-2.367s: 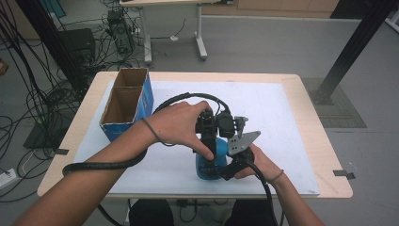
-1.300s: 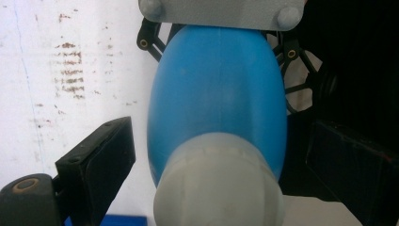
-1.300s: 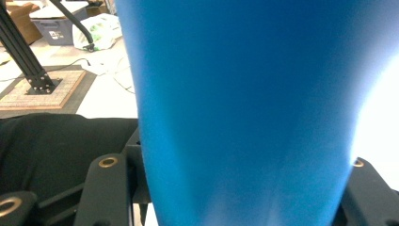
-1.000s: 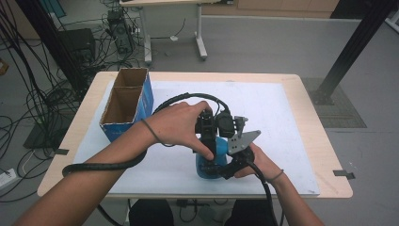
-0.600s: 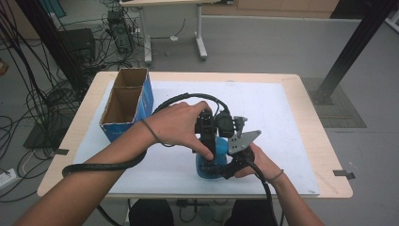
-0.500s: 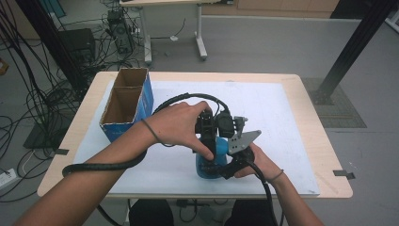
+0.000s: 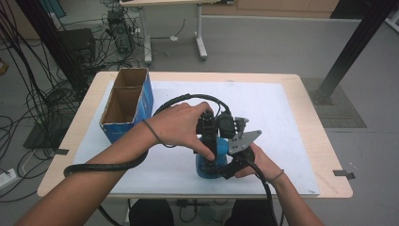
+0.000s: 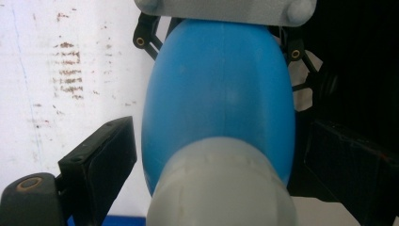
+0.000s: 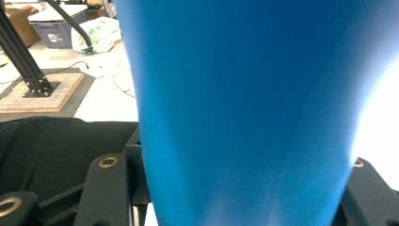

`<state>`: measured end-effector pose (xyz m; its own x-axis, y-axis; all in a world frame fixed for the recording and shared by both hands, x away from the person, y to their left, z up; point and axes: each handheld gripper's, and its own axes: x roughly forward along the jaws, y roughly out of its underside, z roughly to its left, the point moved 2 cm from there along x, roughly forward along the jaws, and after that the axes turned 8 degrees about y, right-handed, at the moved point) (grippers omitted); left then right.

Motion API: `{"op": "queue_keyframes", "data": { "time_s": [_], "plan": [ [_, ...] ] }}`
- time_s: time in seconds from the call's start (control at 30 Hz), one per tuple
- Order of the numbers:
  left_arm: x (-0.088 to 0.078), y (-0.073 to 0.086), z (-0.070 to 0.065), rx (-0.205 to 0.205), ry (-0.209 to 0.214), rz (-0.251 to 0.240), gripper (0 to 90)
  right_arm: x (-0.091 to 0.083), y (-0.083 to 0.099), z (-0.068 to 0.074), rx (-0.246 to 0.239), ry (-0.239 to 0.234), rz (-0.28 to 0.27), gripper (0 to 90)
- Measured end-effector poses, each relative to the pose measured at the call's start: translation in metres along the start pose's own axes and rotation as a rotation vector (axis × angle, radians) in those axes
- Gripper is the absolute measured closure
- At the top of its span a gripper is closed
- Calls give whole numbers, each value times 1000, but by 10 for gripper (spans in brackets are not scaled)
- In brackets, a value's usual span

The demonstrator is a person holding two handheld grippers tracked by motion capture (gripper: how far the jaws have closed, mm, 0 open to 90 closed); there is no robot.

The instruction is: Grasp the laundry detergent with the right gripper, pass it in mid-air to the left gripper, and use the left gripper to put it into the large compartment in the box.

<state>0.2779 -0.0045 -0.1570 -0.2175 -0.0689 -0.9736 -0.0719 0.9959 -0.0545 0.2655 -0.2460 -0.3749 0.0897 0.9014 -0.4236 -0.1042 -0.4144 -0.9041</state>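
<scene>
Blue bottle (image 7: 207, 165) upright on white sheet (image 7: 291, 113), lower centre of high view, near front edge of bench (image 7: 329, 146).

Right hand-held gripper (image 7: 225, 165) at lower right of bottle, clenched on bottle body; in right gripper view blue wall (image 9: 244, 108) sits between both black jaws, touching each side. Grey three-cornered plate (image 7: 242, 140) just above, tilted.

Left hand-held gripper (image 7: 207, 139) comes in from above, centre of high view, pointing down over bottle top. In left gripper view, pale cap (image 8: 221, 183) at bottom centre, blue body (image 8: 219, 94) above it, jaws standing to lower left and right of bottle. Narrow gap visible at left jaw; right jaw in shadow, contact there cannot be told. Jaws just been closing slightly w/ bottle between them; read as released, not yet gripping.

Left hand (image 7: 181, 123) wraps gripper from upper left. Right hand (image 7: 259, 162) low, at right of bottle.

Cardboard box (image 7: 126, 106), open top, blue sides, at centre left of high view, well apart from bottle.

Black cable (image 7: 188, 99) loops behind hands.
</scene>
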Motion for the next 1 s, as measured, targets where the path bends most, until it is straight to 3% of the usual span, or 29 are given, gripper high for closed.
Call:
{"op": "queue_keyframes", "data": {
  "time_s": [1.0],
  "plan": [
    [4, -4, 1, -15, -12, 9, 311, 0, -3, 0, -16, -4, -9, 417]
  ]
}}
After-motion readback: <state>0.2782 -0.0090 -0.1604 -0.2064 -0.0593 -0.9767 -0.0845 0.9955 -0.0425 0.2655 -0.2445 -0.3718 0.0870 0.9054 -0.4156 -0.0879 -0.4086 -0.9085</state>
